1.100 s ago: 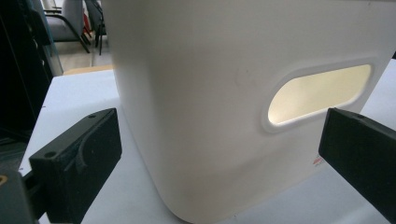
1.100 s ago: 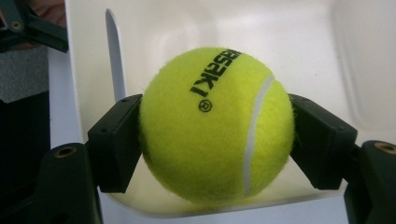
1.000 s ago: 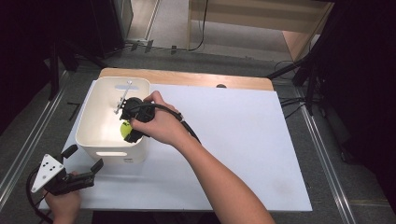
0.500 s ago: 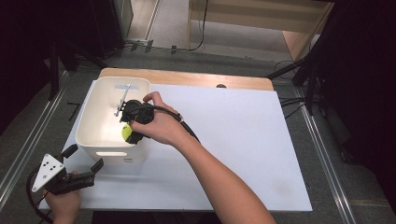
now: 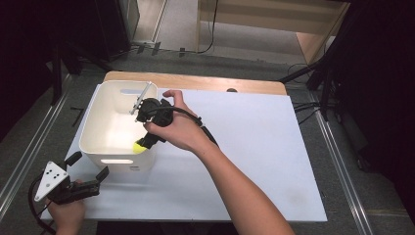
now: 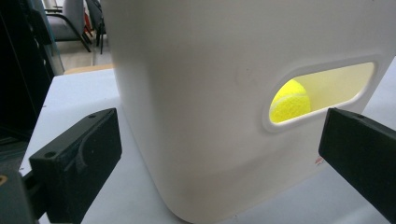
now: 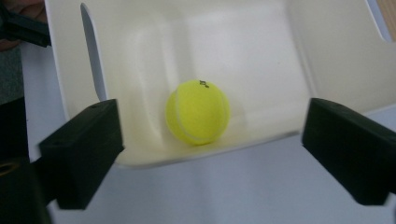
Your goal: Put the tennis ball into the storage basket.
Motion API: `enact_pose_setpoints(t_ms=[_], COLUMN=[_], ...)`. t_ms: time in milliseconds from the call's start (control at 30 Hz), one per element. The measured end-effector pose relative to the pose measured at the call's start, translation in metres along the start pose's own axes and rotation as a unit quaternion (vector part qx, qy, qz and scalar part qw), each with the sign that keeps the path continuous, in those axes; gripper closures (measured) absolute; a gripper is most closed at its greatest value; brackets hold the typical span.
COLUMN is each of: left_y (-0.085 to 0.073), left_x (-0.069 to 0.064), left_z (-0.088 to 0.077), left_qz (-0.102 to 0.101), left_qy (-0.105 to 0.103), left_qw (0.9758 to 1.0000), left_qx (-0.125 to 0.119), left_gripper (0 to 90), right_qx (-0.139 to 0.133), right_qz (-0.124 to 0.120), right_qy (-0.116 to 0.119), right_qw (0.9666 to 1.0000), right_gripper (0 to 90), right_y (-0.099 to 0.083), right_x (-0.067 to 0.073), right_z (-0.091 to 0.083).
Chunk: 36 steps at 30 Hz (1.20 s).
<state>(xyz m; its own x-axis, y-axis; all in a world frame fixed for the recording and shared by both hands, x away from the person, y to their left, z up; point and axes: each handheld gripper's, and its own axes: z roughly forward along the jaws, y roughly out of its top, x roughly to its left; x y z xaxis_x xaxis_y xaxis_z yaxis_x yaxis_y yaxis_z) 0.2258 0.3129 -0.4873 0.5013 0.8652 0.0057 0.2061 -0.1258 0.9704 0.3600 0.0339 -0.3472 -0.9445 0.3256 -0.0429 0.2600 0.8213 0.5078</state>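
At ten o'clock on the white table (image 5: 244,147), one white bin (image 5: 105,132), open-topped, with a slot handle in its near wall.

Item: tennis ball (image 7: 197,112), yellow-green, one count. It lies on the bin floor against the near wall, toward the five o'clock corner; in the left gripper view it shows through the handle slot (image 6: 289,100). Nothing touches it.

Item: right gripper (image 5: 147,125), held over the bin's right rim, pointing down and inward. Its jaws have just been opening and now stand spread wide, one at nine and one at three o'clock of the ball in the right gripper view, both clear of it. The ball sits between them in sight only, on the bin floor beyond the jaw tips.

Item: left gripper (image 5: 88,171), at seven o'clock on the table, near the bin's front wall and apart from it. Jaws spread, nothing between them but the view of the bin.

Status, judged: the ball is delivered and released into the bin. Remaining: withdraw the right gripper clear of the rim.
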Motion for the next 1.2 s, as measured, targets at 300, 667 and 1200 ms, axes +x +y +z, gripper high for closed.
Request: enact_pose_setpoints(t_ms=[300,667,1200], left_y=[0.0,0.0,0.0], left_x=[0.0,0.0,-0.001], left_z=[0.001,0.001,0.001], left_qz=[-0.001,0.0,0.001], left_qy=[0.002,0.002,0.002], left_qw=[1.0,1.0,1.0], left_qx=[-0.001,0.0,0.001], left_gripper=[0.0,0.0,0.0], right_qx=[-0.021,-0.05,-0.063], right_qz=[0.028,0.062,0.089], right_qy=[-0.01,-0.023,-0.039], right_qw=[0.9993,0.9966,0.9932], right_gripper=[0.1,0.0,0.0], right_y=[-0.025,-0.059,-0.11], right_x=[-0.007,-0.012,-0.016], right_z=[-0.016,-0.027,-0.029])
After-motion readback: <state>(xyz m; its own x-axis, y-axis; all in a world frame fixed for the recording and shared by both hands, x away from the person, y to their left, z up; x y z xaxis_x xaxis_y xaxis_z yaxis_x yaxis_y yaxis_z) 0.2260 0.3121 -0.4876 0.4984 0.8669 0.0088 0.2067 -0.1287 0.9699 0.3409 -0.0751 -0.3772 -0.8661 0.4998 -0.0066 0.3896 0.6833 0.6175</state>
